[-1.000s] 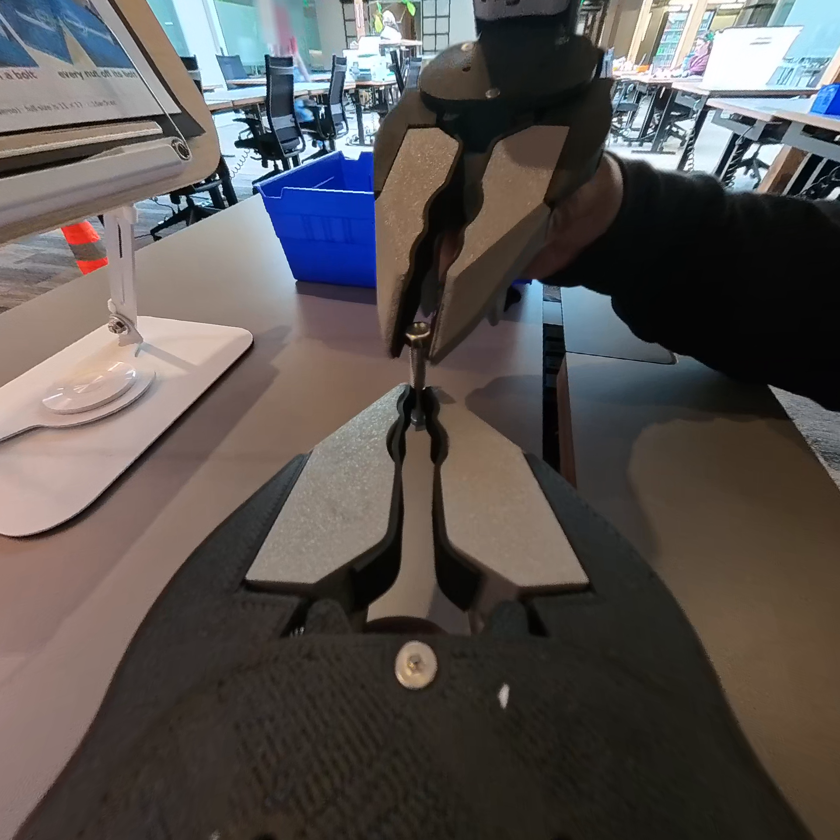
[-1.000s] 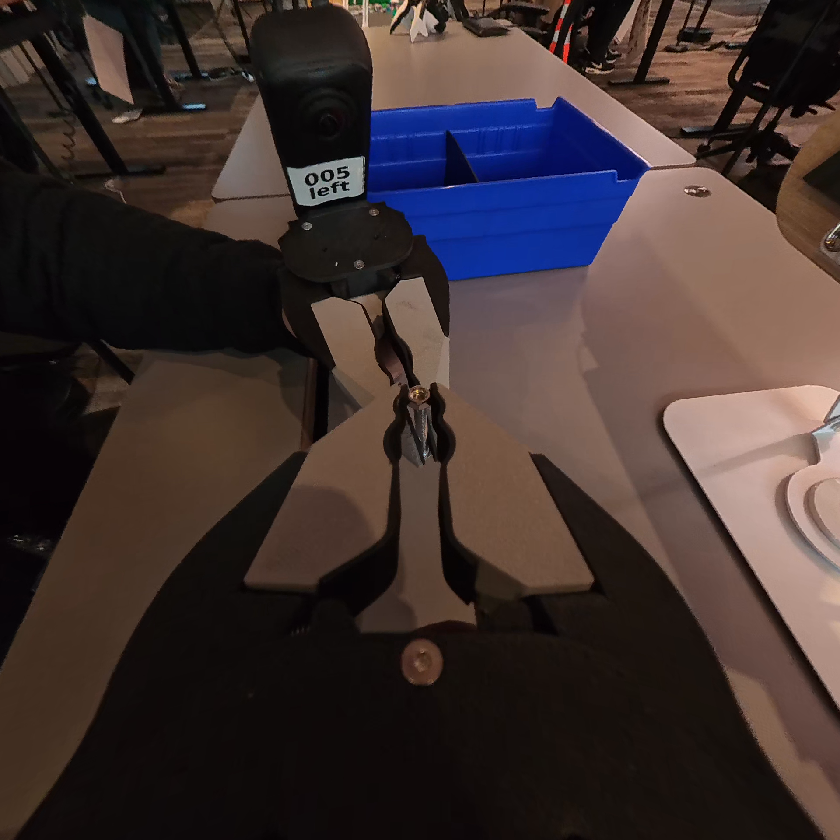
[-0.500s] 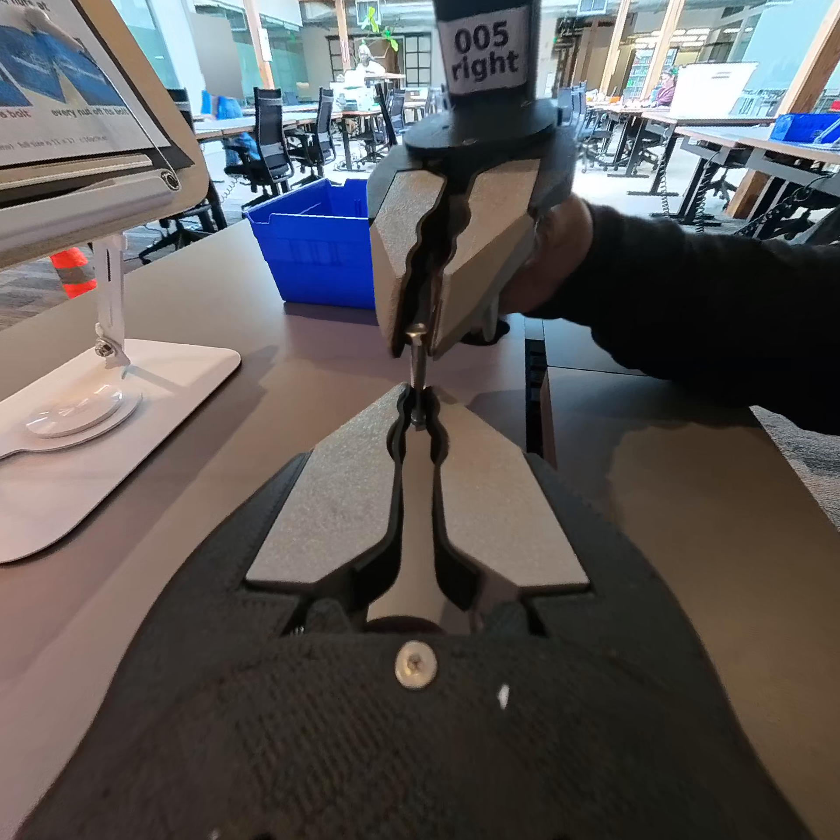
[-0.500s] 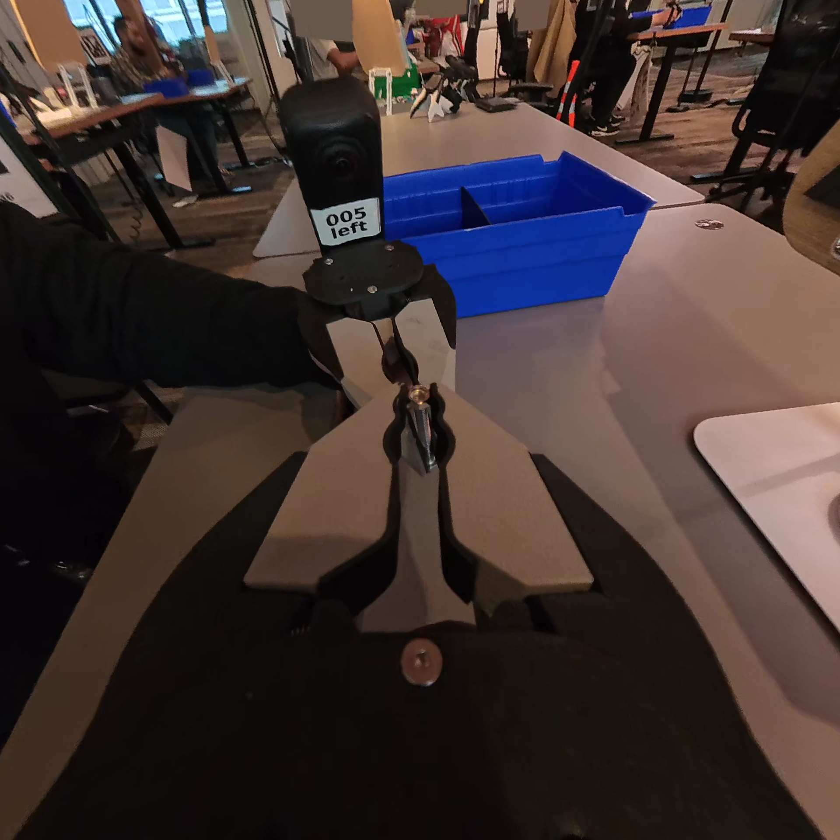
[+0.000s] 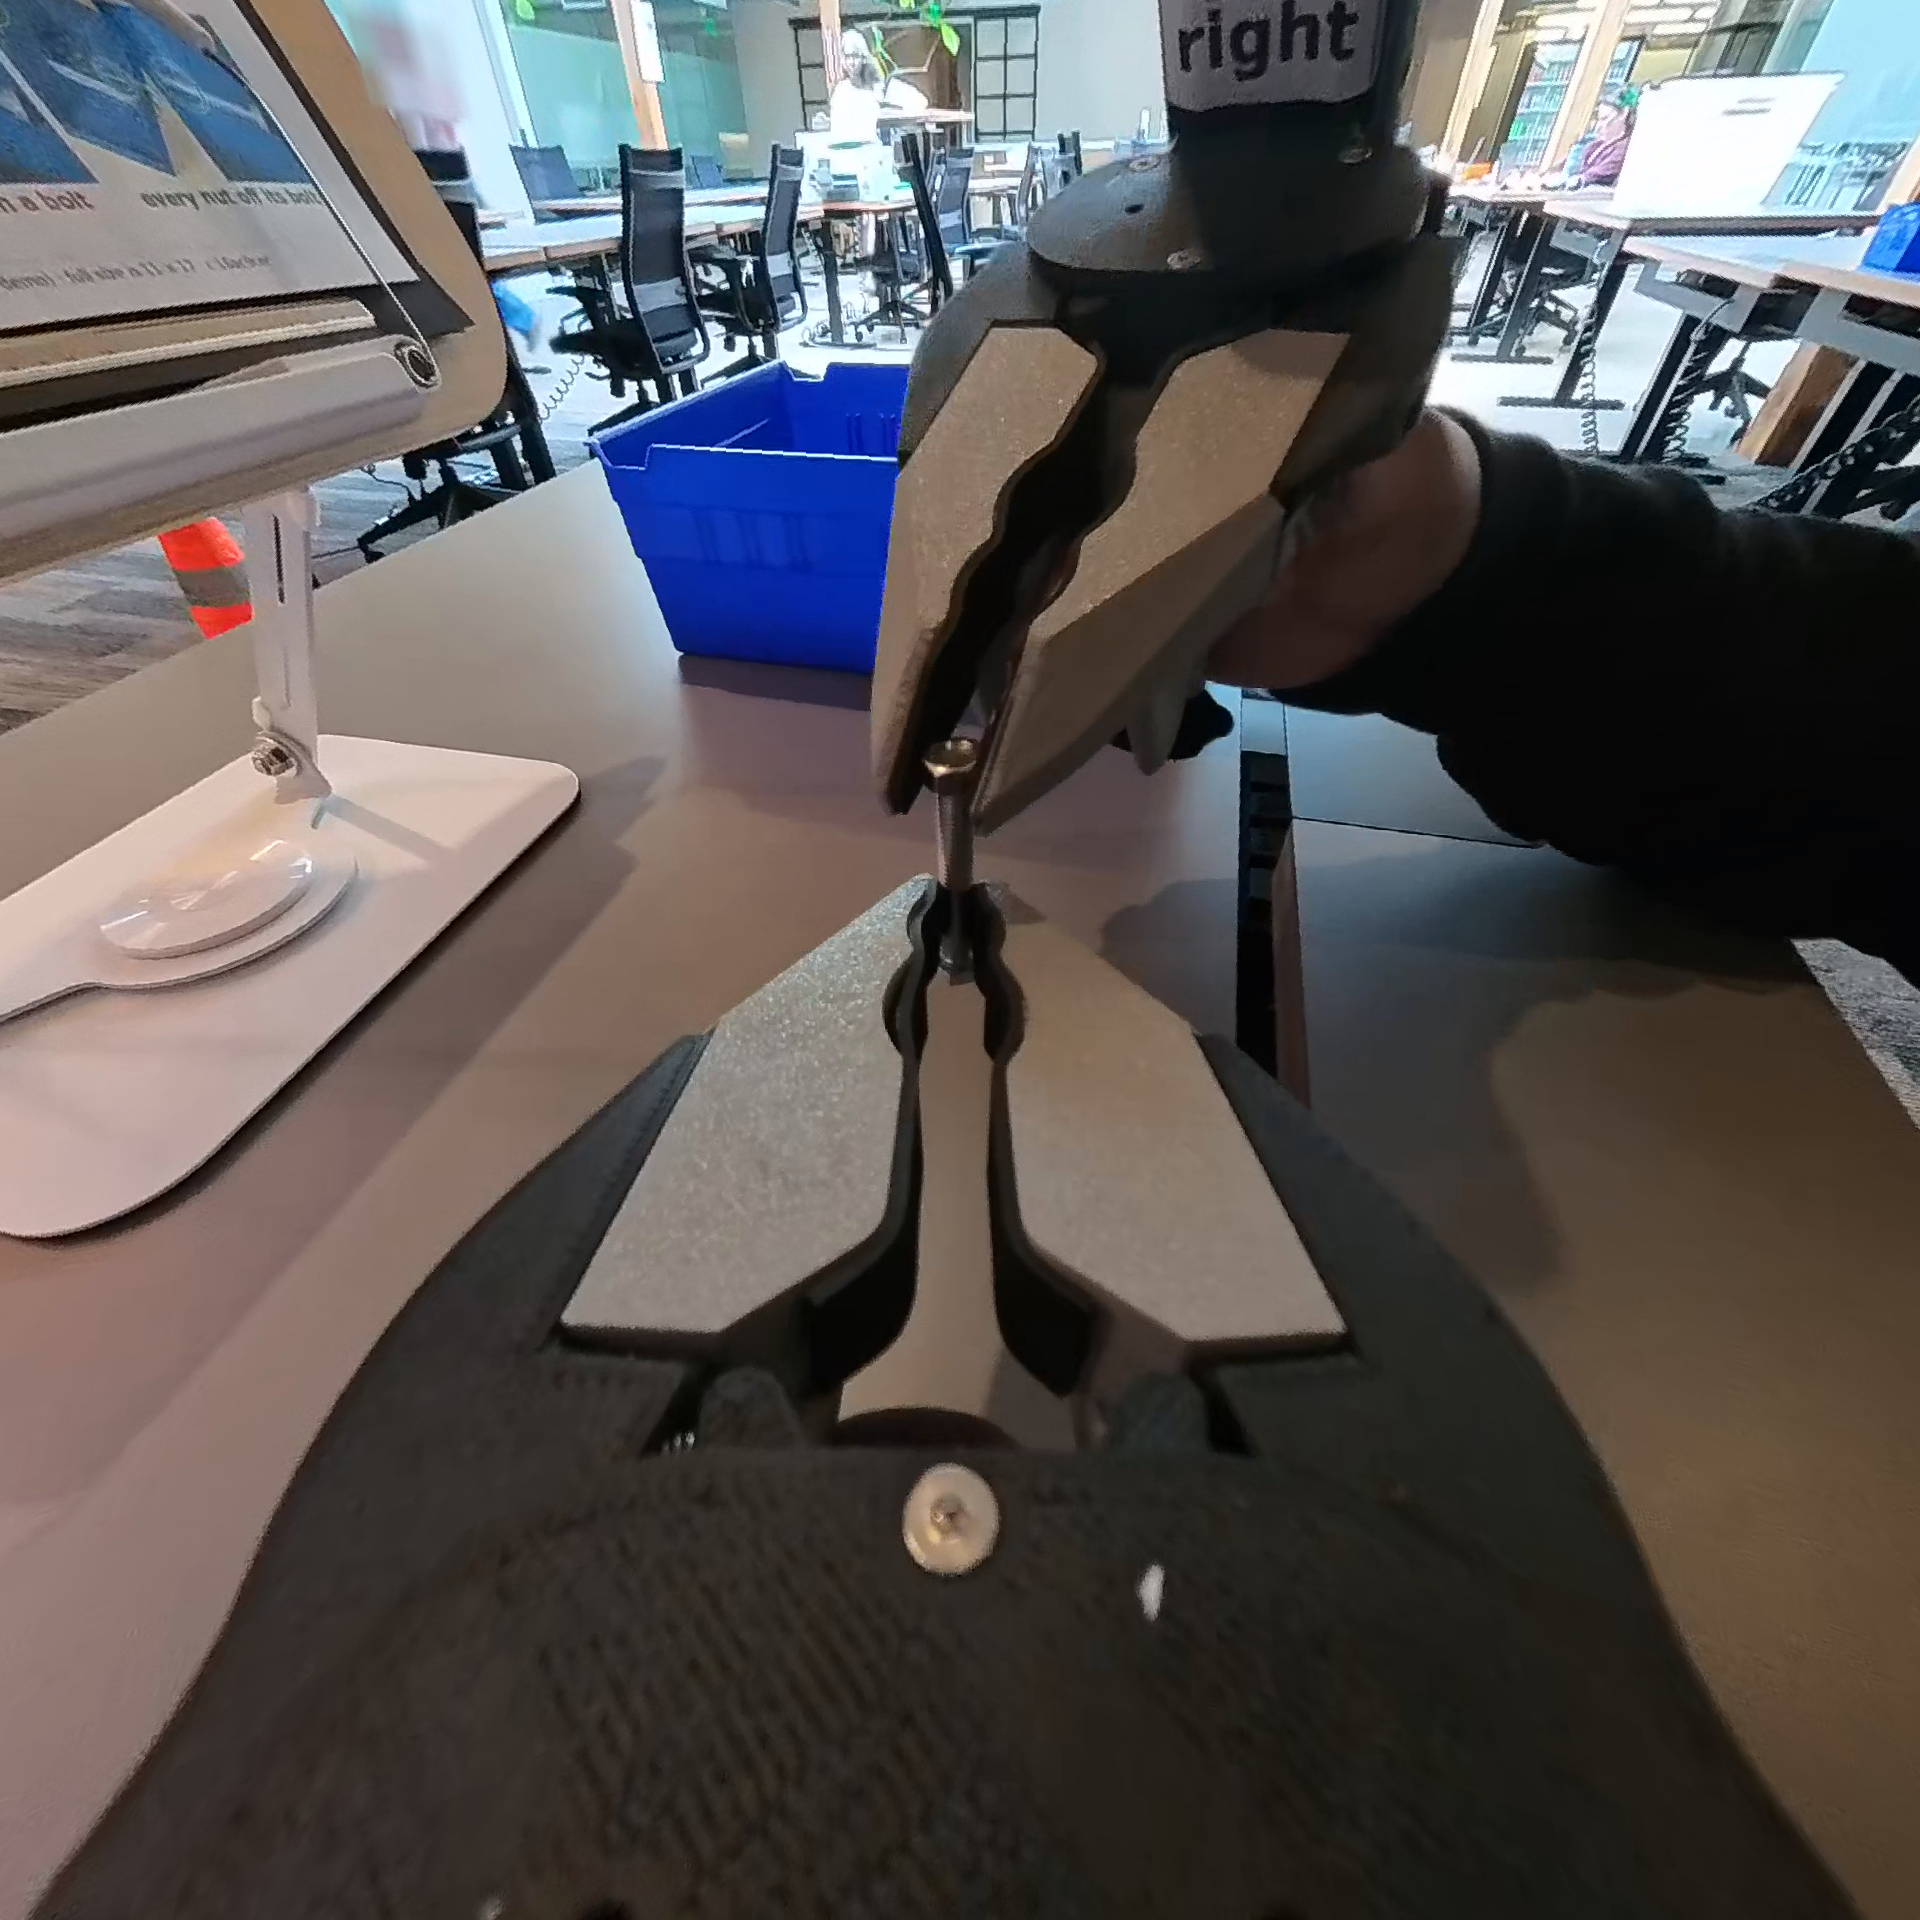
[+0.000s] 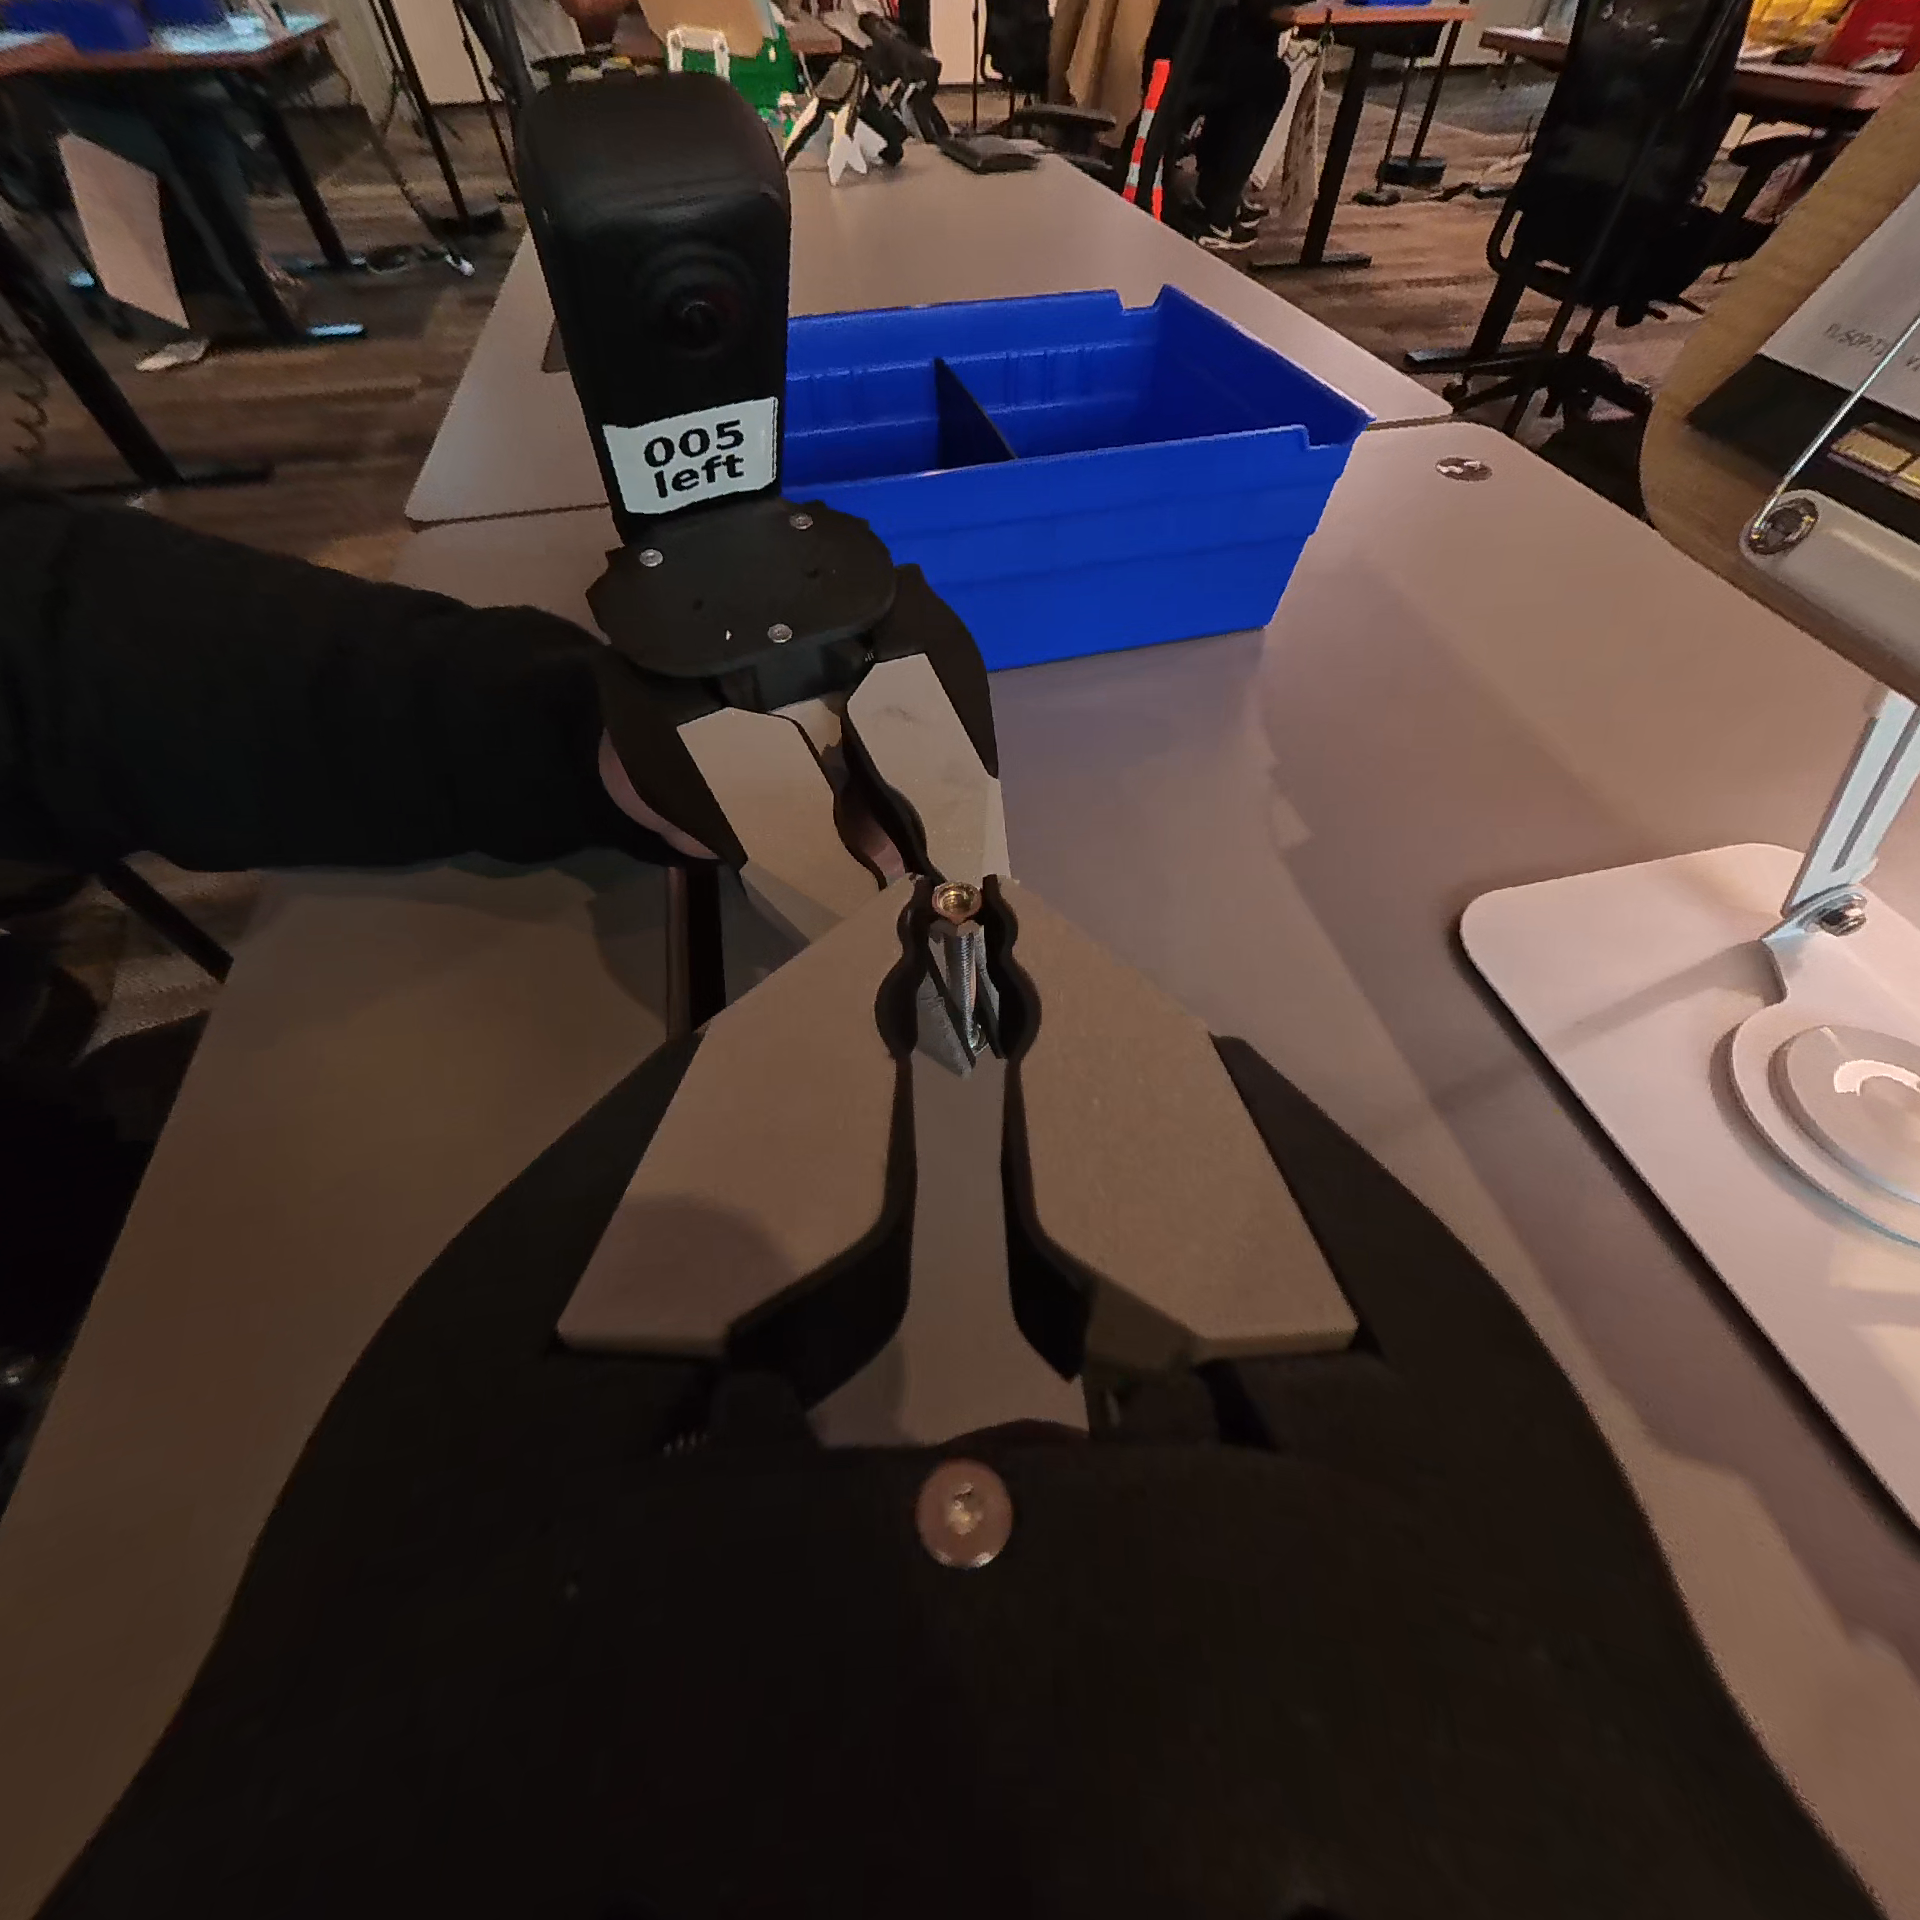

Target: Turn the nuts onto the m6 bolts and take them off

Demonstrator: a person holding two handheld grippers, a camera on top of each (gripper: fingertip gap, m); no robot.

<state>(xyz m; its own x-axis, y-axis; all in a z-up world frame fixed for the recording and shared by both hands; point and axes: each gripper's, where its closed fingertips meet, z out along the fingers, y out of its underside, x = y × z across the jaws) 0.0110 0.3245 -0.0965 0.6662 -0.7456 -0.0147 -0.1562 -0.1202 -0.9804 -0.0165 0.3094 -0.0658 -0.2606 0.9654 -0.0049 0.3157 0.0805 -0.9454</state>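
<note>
1. Left wrist view: the left gripper [image 5: 953,940] fills the lower half of the frame, with grey finger pads on a black body. Its jaws are nearly together and pinch the lower end of a slim metal bolt [image 5: 953,831] at their very tips.
2. The bolt stands upright above a grey table [image 5: 1558,1195], held in the air between the two tools.
3. The right gripper [image 5: 940,774] comes down from the top of the frame, tilted, held by a hand [image 5: 1340,582] in a black sleeve. Its jaws are narrow and close on the bolt's head at the top end.
4. A blue bin [image 5: 764,540] sits on the table behind the grippers. A white stand base [image 5: 187,987] lies to the left, with a tilted board carrying a printed sheet above it.
5. Whether a nut sits on the bolt inside the left jaws cannot be told from this view.
6. Right wrist view: the right gripper [image 6: 958,914] fills the lower half, its jaws nearly together on the bolt's hex head [image 6: 956,899], which faces the camera.
7. The threaded shank [image 6: 964,987] runs down through the gap between the finger pads, over the table [image 6: 1351,779].
8. The left gripper [image 6: 935,873] reaches in from the upper left, carried by a hand in a black sleeve [image 6: 291,727]. Its tips meet the bolt just behind the right gripper's tips.
9. The blue bin [image 6: 1091,540], split by a divider into two compartments, stands behind it. The white stand base [image 6: 1662,997] lies at the right.
</note>
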